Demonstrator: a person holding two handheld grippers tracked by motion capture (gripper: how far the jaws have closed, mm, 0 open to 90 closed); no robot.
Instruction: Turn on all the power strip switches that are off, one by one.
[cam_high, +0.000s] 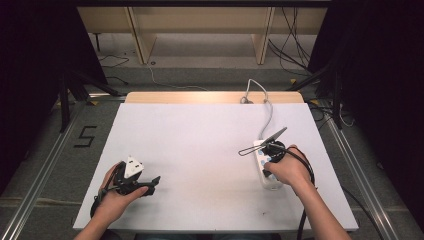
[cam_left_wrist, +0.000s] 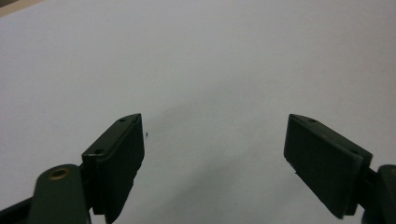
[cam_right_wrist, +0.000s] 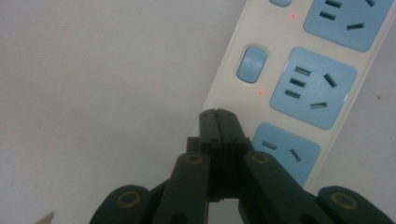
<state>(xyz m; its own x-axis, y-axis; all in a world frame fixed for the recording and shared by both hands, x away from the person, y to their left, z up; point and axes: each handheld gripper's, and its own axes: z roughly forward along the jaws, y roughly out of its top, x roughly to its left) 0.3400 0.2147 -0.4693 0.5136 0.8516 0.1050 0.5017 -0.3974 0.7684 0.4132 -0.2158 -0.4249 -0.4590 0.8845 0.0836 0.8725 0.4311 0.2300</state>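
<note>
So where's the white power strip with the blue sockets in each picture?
High view: power strip lies at the table's right side, partly under the right hand.
Left gripper view: not in it.
Right gripper view: upper right, running diagonally, ahead of the shut jaws.
Shared landmark: the white tabletop.

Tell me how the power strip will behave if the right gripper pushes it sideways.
The power strip looks rigid and lies flat, so it should slide on the smooth white table, not tip. Its cord trails to the far edge and may make it pivot. The right gripper, shut, offers a narrow contact that could slip.
</note>
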